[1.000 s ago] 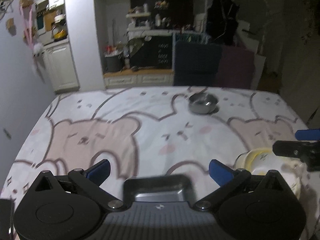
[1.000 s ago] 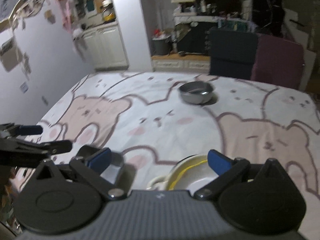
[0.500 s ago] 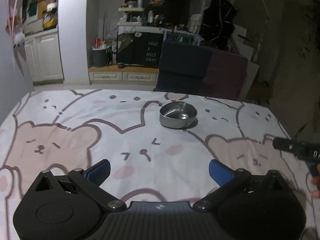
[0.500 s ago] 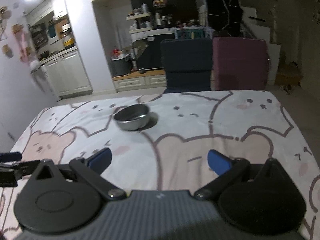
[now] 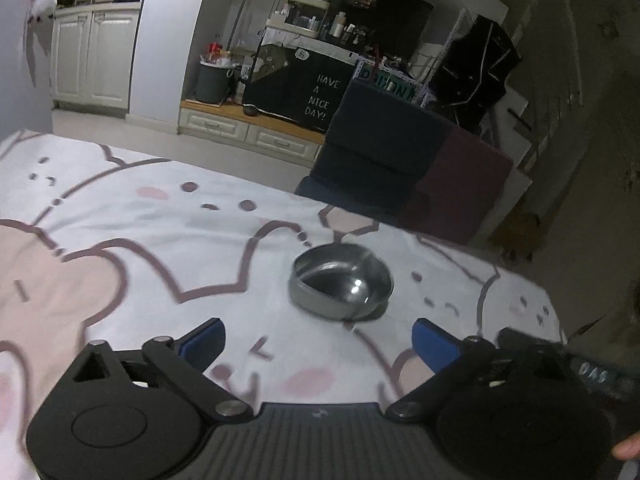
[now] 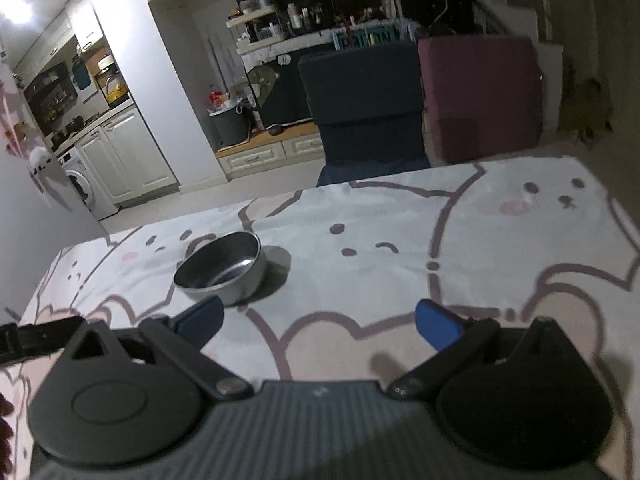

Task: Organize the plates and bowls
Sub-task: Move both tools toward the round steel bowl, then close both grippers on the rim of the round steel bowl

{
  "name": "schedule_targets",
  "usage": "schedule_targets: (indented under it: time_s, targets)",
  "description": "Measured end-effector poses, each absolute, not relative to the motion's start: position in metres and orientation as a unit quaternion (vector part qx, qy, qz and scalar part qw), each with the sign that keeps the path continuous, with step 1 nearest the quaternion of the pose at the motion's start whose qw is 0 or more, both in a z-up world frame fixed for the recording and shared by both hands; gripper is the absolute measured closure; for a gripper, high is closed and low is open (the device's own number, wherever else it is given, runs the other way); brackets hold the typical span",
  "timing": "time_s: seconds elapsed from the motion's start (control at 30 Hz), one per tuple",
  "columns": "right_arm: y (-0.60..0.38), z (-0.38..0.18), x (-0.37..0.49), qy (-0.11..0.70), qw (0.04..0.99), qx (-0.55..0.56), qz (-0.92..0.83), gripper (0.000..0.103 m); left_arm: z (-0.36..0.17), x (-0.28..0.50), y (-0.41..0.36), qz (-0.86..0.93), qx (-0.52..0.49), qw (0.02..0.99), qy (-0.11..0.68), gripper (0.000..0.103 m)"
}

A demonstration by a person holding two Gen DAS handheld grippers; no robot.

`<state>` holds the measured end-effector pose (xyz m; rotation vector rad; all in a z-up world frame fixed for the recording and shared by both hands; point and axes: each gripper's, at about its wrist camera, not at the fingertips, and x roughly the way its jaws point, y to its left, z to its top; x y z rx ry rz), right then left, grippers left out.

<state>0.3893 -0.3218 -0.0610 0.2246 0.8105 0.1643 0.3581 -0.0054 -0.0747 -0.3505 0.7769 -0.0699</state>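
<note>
Table: wide table under a white cloth printed with pink bear outlines (image 5: 132, 216); the part in view holds only one piece of tableware.
Chairs: a dark blue upholstered chair (image 6: 360, 104) and a maroon one (image 6: 480, 96) stand at the far edge, clear of the work.
Bowl: round, straight-walled stainless-steel bowl (image 5: 341, 283), upright and empty, on the cloth toward the far side; seen from the right wrist (image 6: 221, 268) it sits left of centre. No plates in view.
Left gripper (image 5: 318, 340): blue-padded fingers apart with nothing between them; they have just been closing a little. The bowl lies just ahead, slightly right of the centre line.
Right gripper (image 6: 320, 322): fingers apart, empty; its left blue pad (image 6: 202, 316) overlaps the bowl's near wall in the picture, contact cannot be told.
Step, as judged: approach to pick up the bowl.
Technique: bring one gripper only, probably the left, since it is better lined up. Straddle the near wall, one pad inside and one outside.
Risk: smooth steel on loose cloth; a nudge before the pads close would slide the bowl away.
Check: lift level, confirm no slip.
</note>
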Motion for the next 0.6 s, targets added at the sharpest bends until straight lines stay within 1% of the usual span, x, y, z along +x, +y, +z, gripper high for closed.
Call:
schedule_targets:
  time_s: [0.03, 0.1, 0.17, 0.2, 0.23, 0.27, 0.33, 0.43, 0.6]
  targets:
    - [-0.320, -0.064, 0.398, 0.396, 0.908, 0.111, 0.082, 0.000, -0.077, 0.366, -0.007, -0.033, -0.170, 0.911, 0.375, 0.009]
    - [-0.315, -0.068, 0.416, 0.399, 0.906, 0.113, 0.088, 0.000, -0.082, 0.380, -0.010, -0.031, -0.164, 0.913, 0.372, 0.015]
    - [-0.309, -0.070, 0.431, 0.406, 0.903, 0.115, 0.087, 0.000, -0.087, 0.393, -0.012, -0.028, -0.154, 0.914, 0.374, 0.019]
    - [-0.308, -0.072, 0.438, 0.409, 0.901, 0.119, 0.085, 0.003, -0.090, 0.399, -0.011, -0.026, -0.150, 0.914, 0.375, 0.022]
    - [-0.307, -0.074, 0.443, 0.407, 0.901, 0.124, 0.083, 0.008, -0.094, 0.404, -0.010, -0.025, -0.150, 0.914, 0.377, 0.024]
    - [-0.307, -0.076, 0.450, 0.405, 0.902, 0.128, 0.082, 0.011, -0.098, 0.409, -0.009, -0.025, -0.151, 0.913, 0.379, 0.026]
    - [-0.305, -0.082, 0.458, 0.408, 0.898, 0.137, 0.091, 0.020, -0.107, 0.421, -0.008, -0.020, -0.150, 0.909, 0.387, 0.028]
    - [-0.303, -0.093, 0.472, 0.417, 0.894, 0.138, 0.091, 0.027, -0.119, 0.435, -0.006, -0.010, -0.151, 0.906, 0.394, 0.031]
    - [-0.297, -0.104, 0.479, 0.423, 0.890, 0.134, 0.104, 0.027, -0.135, 0.448, -0.005, 0.005, -0.144, 0.907, 0.397, 0.031]
